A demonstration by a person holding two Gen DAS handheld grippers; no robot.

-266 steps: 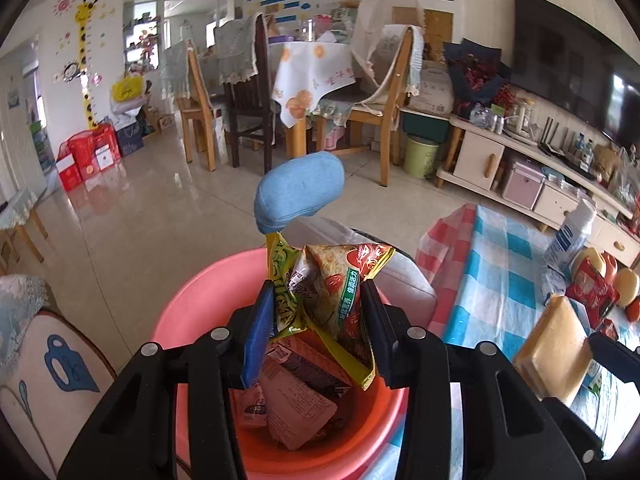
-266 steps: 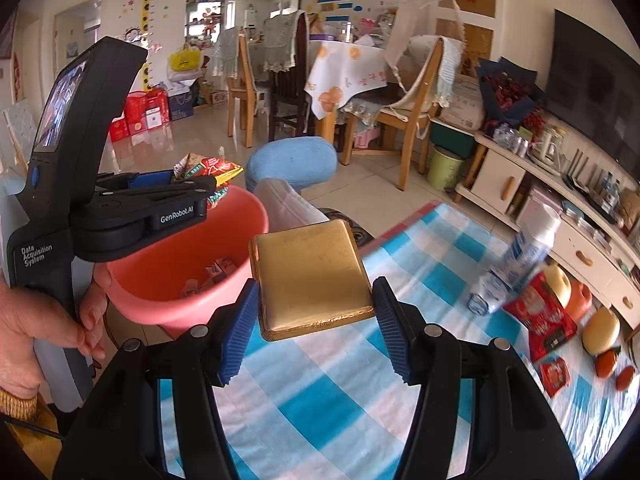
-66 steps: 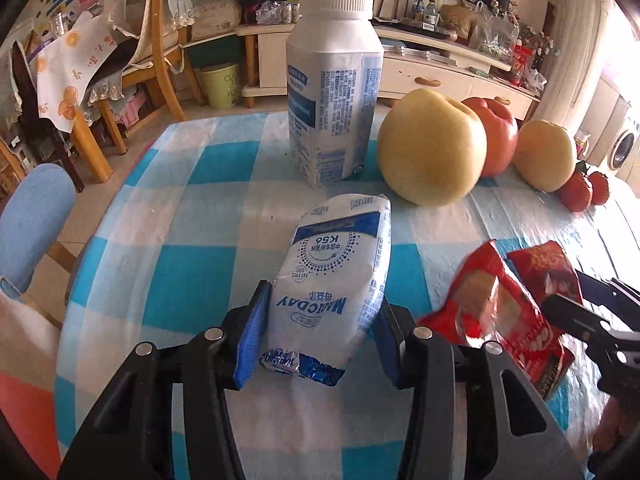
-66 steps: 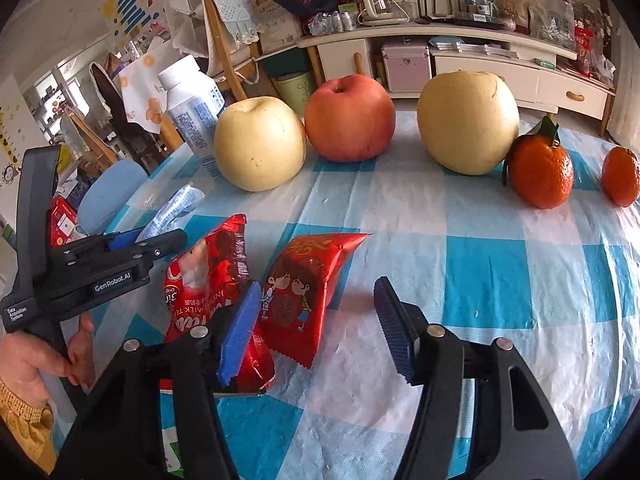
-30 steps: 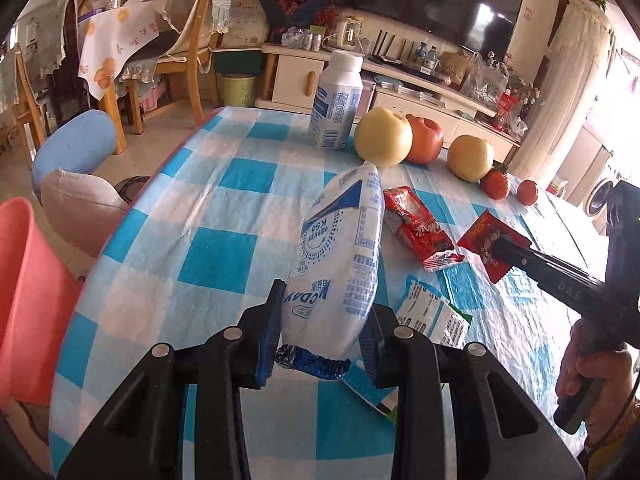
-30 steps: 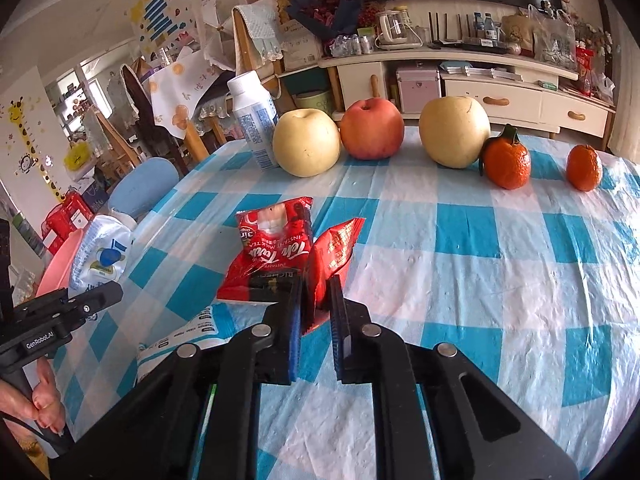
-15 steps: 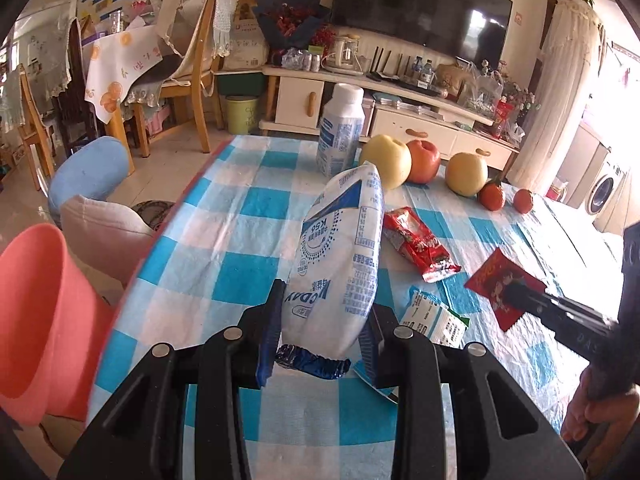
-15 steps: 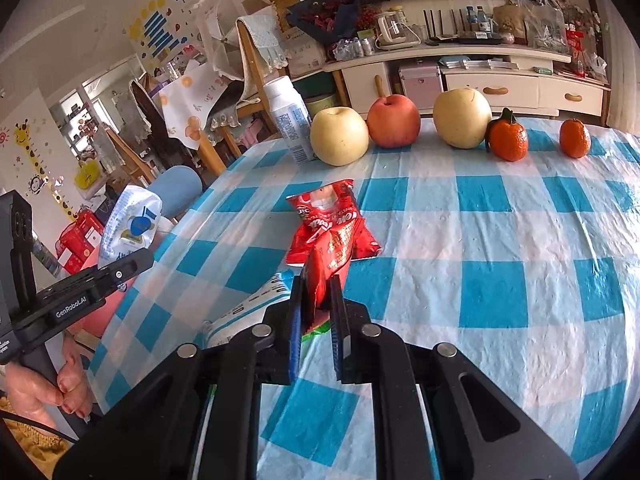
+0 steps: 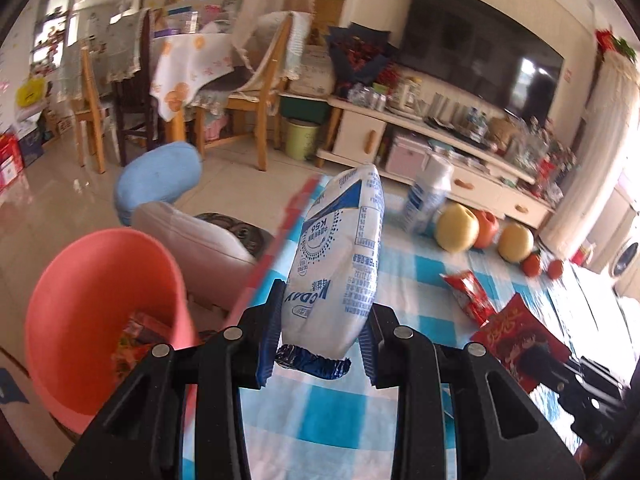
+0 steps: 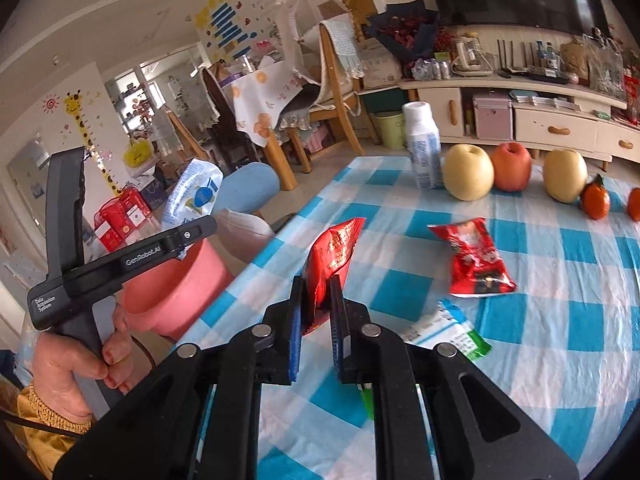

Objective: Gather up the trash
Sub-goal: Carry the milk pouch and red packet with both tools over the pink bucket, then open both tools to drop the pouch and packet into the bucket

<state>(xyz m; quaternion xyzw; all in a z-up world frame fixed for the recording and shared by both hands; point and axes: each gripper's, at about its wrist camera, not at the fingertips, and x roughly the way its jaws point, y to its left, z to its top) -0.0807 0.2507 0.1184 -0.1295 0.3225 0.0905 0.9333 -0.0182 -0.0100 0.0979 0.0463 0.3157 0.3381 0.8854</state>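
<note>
My left gripper point(image 9: 320, 332) is shut on a white and blue milk pouch point(image 9: 338, 264), held upright over the table's left edge. The same pouch point(image 10: 194, 194) shows in the right wrist view above the pink bucket point(image 10: 176, 292). The pink bucket point(image 9: 96, 320) stands on the floor at the lower left with wrappers inside. My right gripper point(image 10: 316, 312) is shut on a red snack packet point(image 10: 332, 256), lifted off the checked cloth. In the left wrist view that red packet point(image 9: 520, 336) hangs at the right.
On the blue checked table point(image 10: 540, 344) lie another red wrapper point(image 10: 476, 260) and a white and green wrapper point(image 10: 452, 328). A white bottle point(image 10: 422, 148), pears, an apple and oranges line the far edge. A blue stool point(image 9: 158, 176) and a grey cushion point(image 9: 200, 244) stand beside the bucket.
Both grippers have swung left and risen with their loads. The pink bucket has come further into the left wrist view, and the left gripper now hangs over it in the right wrist view.
</note>
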